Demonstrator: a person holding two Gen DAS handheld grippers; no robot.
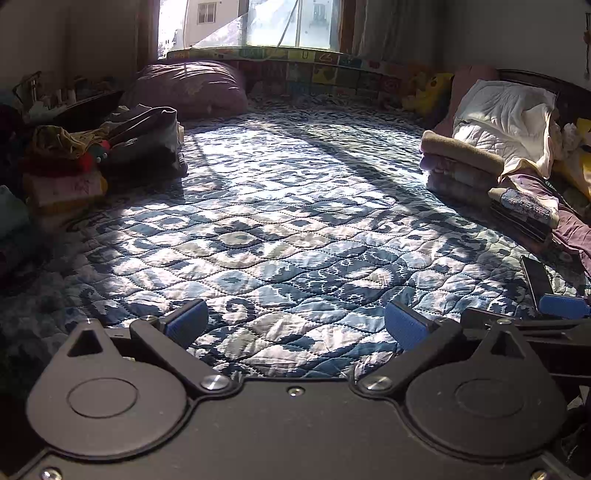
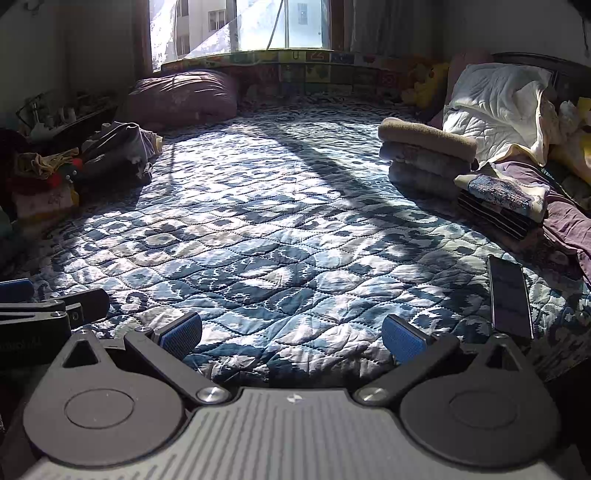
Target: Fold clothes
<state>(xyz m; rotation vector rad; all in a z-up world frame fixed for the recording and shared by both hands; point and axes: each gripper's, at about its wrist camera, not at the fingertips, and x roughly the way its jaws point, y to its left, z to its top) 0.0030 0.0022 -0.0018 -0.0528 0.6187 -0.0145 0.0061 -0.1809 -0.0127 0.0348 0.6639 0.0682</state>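
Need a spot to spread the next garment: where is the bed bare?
The quilt is bare in the middle, between the unfolded heap on the left and the folded stack on the right. Both edges are crowded; a phone lies near right.

A lived-in home bedroom: a wide bed under a blue-and-white patterned quilted bedspread (image 1: 295, 229), a plump purple pillow (image 1: 192, 88) below the sunlit window (image 1: 251, 22), folded towels stacked at right (image 2: 424, 155), rumpled clothes heaped at left (image 1: 74, 155).
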